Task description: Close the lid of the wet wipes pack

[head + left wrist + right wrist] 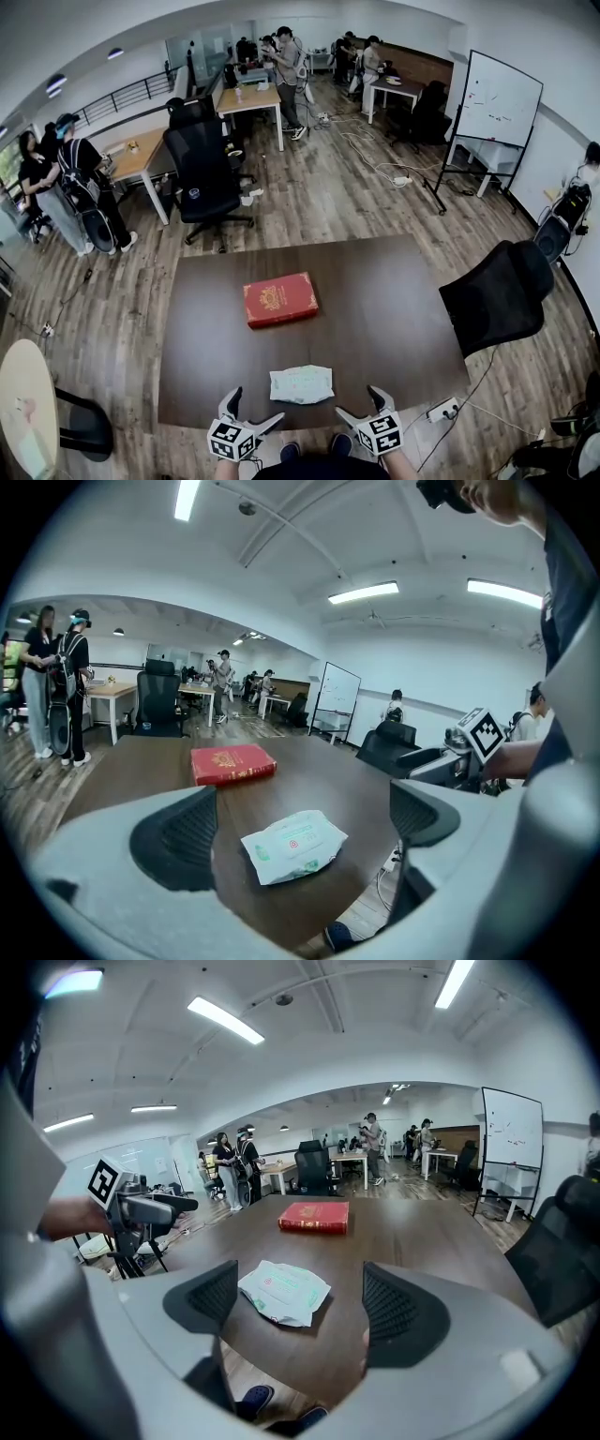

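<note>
We noted a dark wood-grain surface with slight sheen, a soft plastic-film wipes pack, and a smooth-covered red book.

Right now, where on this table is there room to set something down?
The table is bare left of the red book and right of it, toward the black chair; the far strip is free. Crowded only at the near edge: the wet wipes pack, with the open left gripper and right gripper flanking it.

Bare tabletop all round the wipes pack; red book well beyond.
</note>
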The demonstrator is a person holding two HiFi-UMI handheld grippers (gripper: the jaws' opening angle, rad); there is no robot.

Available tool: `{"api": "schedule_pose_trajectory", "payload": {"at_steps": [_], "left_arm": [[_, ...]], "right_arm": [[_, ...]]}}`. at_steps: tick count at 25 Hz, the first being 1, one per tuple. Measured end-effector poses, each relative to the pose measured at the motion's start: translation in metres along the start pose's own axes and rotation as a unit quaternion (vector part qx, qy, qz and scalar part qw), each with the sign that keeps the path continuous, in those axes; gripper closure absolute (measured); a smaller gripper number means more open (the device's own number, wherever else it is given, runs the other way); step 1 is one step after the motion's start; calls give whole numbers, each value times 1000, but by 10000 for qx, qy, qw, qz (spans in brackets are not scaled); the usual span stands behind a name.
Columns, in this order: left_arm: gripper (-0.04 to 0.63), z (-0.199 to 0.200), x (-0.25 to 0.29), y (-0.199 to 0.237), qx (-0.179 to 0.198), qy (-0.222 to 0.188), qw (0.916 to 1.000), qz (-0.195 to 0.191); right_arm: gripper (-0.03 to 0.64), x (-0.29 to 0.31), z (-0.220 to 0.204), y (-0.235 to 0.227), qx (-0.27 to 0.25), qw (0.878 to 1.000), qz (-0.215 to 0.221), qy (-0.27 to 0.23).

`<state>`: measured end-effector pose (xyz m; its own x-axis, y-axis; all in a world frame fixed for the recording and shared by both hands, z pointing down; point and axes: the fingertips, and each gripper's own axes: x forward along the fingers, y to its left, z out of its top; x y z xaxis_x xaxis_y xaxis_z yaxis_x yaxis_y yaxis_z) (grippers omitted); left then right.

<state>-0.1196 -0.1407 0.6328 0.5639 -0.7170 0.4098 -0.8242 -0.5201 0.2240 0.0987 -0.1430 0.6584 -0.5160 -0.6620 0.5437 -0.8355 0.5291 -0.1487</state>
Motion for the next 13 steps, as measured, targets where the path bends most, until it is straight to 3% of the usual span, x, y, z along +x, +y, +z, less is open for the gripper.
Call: {"api": "schedule_pose_trajectory", "payload": {"at_steps": [13], "left_arm": [[-3, 4, 14, 3, 30, -89, 9999, -69]], "right_arm": [[186, 20, 18, -10, -89, 9996, 28, -260]]}}
